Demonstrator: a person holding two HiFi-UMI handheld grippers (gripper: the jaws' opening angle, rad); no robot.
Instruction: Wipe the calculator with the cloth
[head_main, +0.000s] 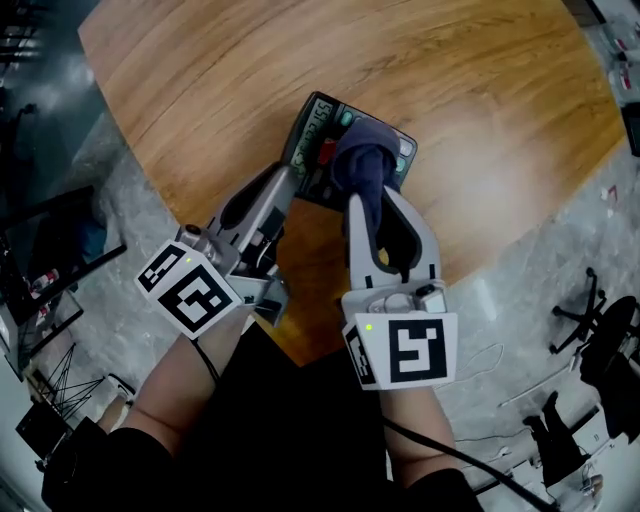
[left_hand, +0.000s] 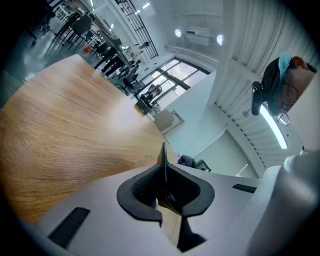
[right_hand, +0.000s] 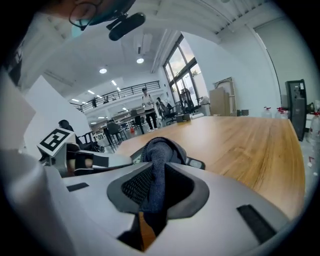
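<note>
Pinching bunched knit cloth (head_main: 362, 158) in right hand-held gripper (head_main: 370, 197), left hand-held gripper (head_main: 288, 178) clamping thin edge of flat calculator (head_main: 316, 122)

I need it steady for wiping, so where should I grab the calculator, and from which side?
Take the calculator by its thin near-left edge, coming from the person's side, low over the table. It is a flat slab, so only an edge fits between jaws, and the cloth covers its middle. The left gripper grips there.
</note>
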